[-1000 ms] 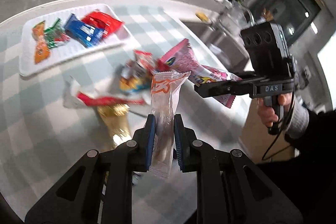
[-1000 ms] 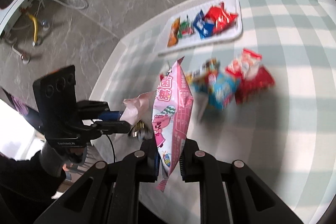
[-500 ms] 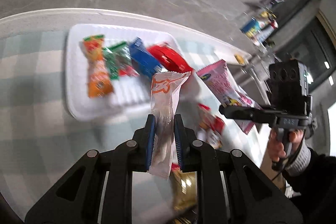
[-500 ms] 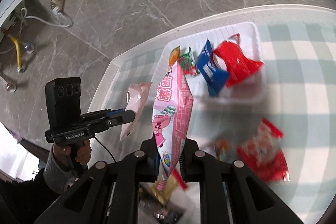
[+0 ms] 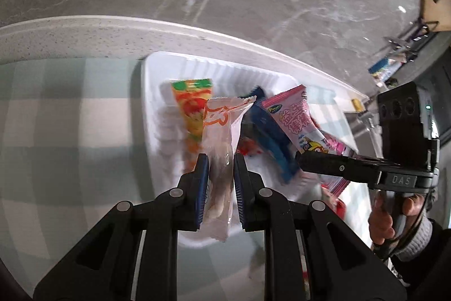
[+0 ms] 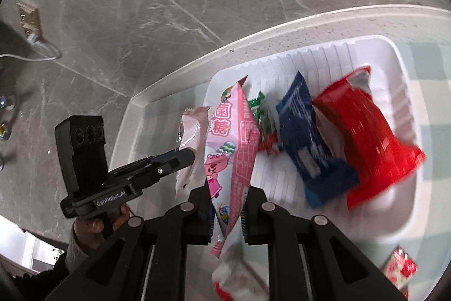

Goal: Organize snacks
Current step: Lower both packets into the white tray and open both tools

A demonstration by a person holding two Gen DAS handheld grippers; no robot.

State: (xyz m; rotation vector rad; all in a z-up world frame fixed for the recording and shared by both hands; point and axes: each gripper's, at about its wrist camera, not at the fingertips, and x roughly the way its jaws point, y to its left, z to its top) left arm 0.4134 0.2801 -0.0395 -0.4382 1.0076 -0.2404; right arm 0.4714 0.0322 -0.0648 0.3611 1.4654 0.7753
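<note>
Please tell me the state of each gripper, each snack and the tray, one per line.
Left gripper: shut on the clear packet.
Right gripper: jaws opening, pink packet between them.
Tray: on the checked cloth, holding snacks.
Blue packet: lying in the tray.
Red packet: lying in the tray.

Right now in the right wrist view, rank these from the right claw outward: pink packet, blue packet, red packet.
1. Pink packet: between the right claw's jaws, which are opening.
2. Blue packet: in the white tray, just right of it.
3. Red packet: farthest right in the tray.
</note>
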